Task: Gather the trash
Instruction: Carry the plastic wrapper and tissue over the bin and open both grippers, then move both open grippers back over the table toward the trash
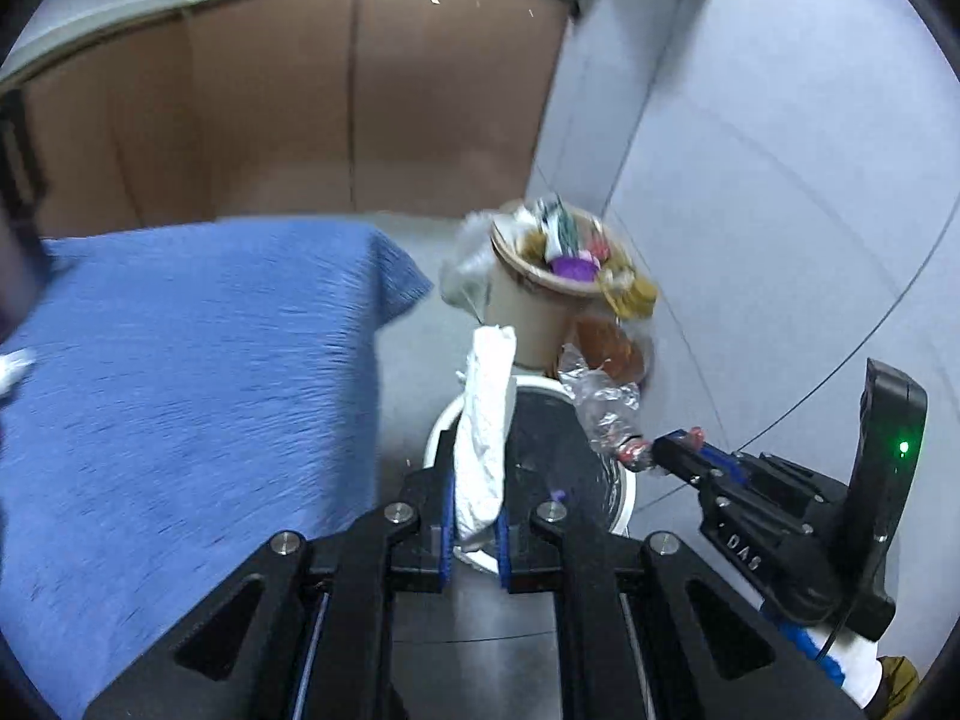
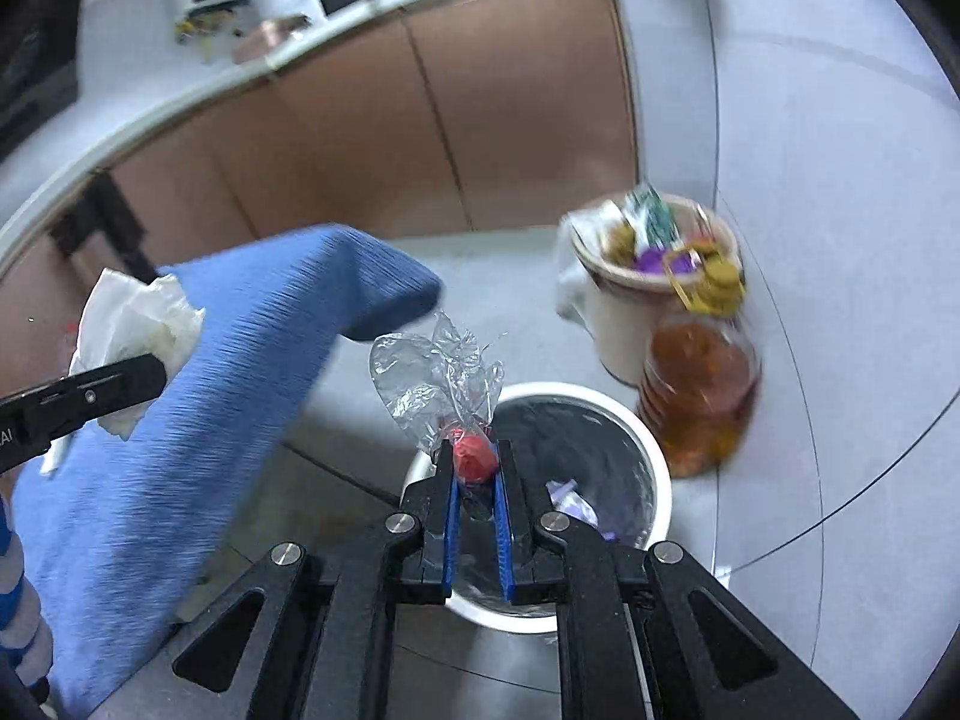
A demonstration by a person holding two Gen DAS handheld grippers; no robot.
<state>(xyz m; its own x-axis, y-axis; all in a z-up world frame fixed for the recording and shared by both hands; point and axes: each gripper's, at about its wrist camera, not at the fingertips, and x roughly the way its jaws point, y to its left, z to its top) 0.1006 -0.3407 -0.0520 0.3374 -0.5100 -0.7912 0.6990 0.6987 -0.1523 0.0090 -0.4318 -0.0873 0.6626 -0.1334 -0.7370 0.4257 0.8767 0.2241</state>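
Above the white bin, the left gripper clenches a crumpled tissue; the right gripper clenches a red-tipped plastic wrapper.

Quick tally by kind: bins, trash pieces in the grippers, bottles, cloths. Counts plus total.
Bins: 2, the white bin and the full tan bin
Held trash: 2, the tissue in the left gripper and the clear wrapper in the right gripper
Bottles: 1, the amber bottle
Cloths: 1, the blue cloth
Total: 6
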